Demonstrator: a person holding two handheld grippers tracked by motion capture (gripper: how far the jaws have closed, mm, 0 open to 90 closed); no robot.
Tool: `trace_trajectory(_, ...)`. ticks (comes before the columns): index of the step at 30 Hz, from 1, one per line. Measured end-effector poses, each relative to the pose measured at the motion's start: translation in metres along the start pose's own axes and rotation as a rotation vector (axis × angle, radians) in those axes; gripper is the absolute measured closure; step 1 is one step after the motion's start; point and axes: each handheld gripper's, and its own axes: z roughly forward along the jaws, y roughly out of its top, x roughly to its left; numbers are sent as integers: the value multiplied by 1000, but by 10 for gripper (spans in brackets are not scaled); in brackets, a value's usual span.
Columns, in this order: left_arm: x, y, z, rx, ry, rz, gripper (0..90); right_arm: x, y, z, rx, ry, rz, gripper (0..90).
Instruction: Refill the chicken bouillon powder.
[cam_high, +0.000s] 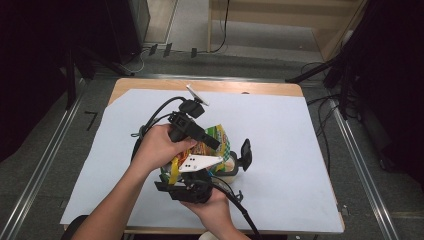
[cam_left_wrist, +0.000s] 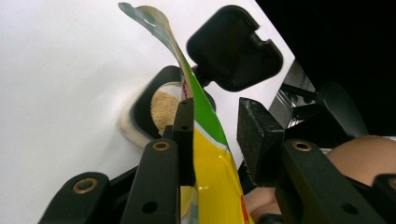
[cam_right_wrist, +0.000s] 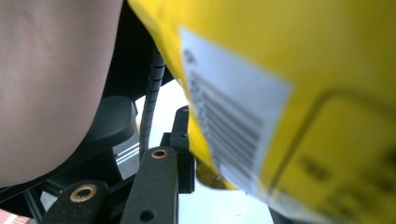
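Holding a yellow and green snack bag (cam_high: 212, 145) between them, both grippers meet near the middle of the white sheet (cam_high: 280, 130). In the left gripper view, the left gripper (cam_left_wrist: 215, 128) has the bag's edge against one jaw, the other jaw stands apart; I cannot tell if it pinches. Whether the right gripper (cam_right_wrist: 219, 144) clamps the bag I cannot tell. At about four o'clock from the bag sits a small container (cam_left_wrist: 161, 109) of beige powder, its black lid (cam_left_wrist: 233, 46) flipped open.

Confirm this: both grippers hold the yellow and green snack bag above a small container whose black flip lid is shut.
Not quite: the lid is flipped open, not shut. The left gripper view shows it swung up behind the container, with tan contents exposed. The rest stands: the left gripper and right gripper hold the snack bag above it.
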Motion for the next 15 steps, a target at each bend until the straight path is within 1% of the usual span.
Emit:
trace_trajectory(2,2,0,1,7,-1,-2,695,-1,-1,1,2,-4,-2,723)
trace_trajectory(4,4,1,2,3,-9,-13,697,-2,-1,1,6,-1,-3,725)
trace_trajectory(8,3,1,1,2,-4,-11,697,-2,-1,0,7,-4,-3,728)
trace_trajectory(10,4,1,1,-1,4,-15,697,-2,0,0,7,-6,-6,727)
trace_trajectory(14,6,0,-1,-7,5,-23,697,-1,2,-2,11,-10,-13,724)
trace_trajectory(15,5,0,-1,-6,6,-18,697,-1,2,-1,10,-9,-12,725)
